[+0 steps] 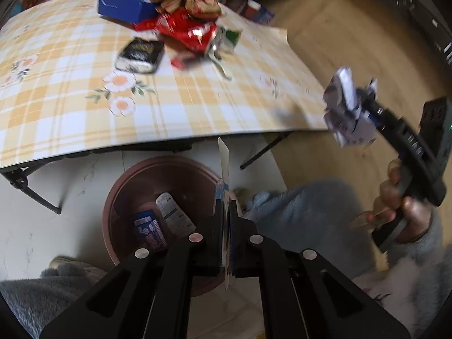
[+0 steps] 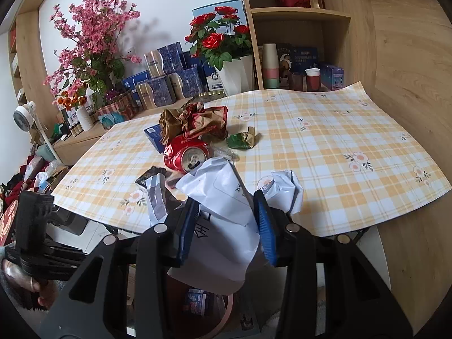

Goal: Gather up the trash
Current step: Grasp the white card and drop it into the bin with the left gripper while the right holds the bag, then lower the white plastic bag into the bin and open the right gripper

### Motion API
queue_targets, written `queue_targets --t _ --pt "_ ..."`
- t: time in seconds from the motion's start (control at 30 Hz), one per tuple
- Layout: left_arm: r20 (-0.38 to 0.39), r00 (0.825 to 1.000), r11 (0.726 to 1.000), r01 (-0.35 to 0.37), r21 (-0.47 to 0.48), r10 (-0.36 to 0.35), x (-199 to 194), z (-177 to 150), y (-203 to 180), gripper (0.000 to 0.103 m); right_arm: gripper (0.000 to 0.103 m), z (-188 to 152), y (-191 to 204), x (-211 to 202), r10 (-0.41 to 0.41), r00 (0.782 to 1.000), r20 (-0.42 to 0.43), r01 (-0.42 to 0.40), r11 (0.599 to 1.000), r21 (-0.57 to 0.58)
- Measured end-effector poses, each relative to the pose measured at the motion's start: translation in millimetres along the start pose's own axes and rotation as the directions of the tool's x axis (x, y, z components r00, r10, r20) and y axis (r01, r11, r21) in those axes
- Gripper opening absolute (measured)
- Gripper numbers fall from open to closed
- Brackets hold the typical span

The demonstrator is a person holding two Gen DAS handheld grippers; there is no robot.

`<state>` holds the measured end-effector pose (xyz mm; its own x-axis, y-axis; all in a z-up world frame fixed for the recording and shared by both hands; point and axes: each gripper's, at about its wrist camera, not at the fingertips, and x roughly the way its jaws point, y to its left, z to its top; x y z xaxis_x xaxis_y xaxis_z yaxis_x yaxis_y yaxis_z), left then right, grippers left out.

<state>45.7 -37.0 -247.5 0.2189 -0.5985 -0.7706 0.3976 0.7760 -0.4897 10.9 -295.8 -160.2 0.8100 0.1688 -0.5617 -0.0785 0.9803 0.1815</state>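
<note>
Left tool: the black left gripper has its jaws pressed together on a thin flat white card wrapper, held edge-on and upright between the pads.
Bin: a round brown plastic bin stands on the pale floor under the table edge, with a blue printed packet and a white label strip already inside.
Key relation: the card's long axis runs up along the fingers, and its lower end hangs right over the bin's near right rim; the left hand is judged the nearer one to drop.
Right tool: the right gripper pinches a crumpled white paper sheet between its blue pads, half spread around the wad.
Right pose: tilted downward at the table's near edge, with the bin partly seen below.
Remaining trash: a crushed red can, brown crumpled paper, a blue box and a green foil wrapper lie on the yellow checked tablecloth.
</note>
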Motion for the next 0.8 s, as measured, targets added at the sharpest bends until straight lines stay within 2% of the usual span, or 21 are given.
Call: queue_targets --t 0.23,0.37,0.43,0.5,0.57,0.63,0.67,0.77,0.8 --pt "-0.077 0.997 1.0 -0.02 -0.007 0.019 28.4 -9.8 3.5 0.004 0.042 -12.3 -8.2 -2.2 -0.015 1.0 -0.022 0.015 1.0 0.025" --pt "-0.08 0.997 1.0 -0.017 0.018 0.019 24.7 -5.5 0.3 0.005 0.042 -15.4 -8.6 -5.2 -0.013 0.999 -0.03 0.014 0.999 0.029" --pt "-0.09 0.996 0.999 -0.027 0.027 0.029 24.9 1.4 -1.8 0.005 0.042 -16.1 -11.8 -3.7 0.004 0.999 -0.048 -0.001 0.998 0.068" --pt "-0.09 0.995 0.997 -0.044 0.059 0.049 22.5 9.6 -1.9 0.013 0.042 -16.6 -13.1 -0.7 0.018 0.998 -0.065 -0.012 0.995 0.096" --pt "-0.063 0.995 0.994 -0.069 0.08 0.074 15.4 16.0 -2.7 0.04 0.042 -16.5 -11.0 1.7 0.024 0.997 -0.075 -0.017 0.995 0.096" --pt "-0.018 0.996 0.993 -0.089 0.077 0.091 7.0 18.7 -3.1 0.047 0.042 -18.7 -5.1 2.3 0.034 0.996 -0.08 -0.027 0.996 0.079" --pt "-0.003 0.996 0.994 -0.091 0.067 0.091 2.3 20.1 -3.3 0.054 0.042 -19.7 -2.6 3.6 0.038 0.996 -0.086 -0.031 0.997 0.073" --pt "0.085 0.991 0.995 -0.098 -0.007 0.099 -21.6 21.4 0.1 0.073 0.042 -26.2 5.1 10.7 0.065 0.99 -0.126 -0.056 0.995 0.077" --pt "0.126 0.987 0.995 -0.099 -0.034 0.102 -32.0 21.1 1.9 0.075 0.042 -28.1 8.0 13.8 0.075 0.987 -0.14 -0.065 0.995 0.079"
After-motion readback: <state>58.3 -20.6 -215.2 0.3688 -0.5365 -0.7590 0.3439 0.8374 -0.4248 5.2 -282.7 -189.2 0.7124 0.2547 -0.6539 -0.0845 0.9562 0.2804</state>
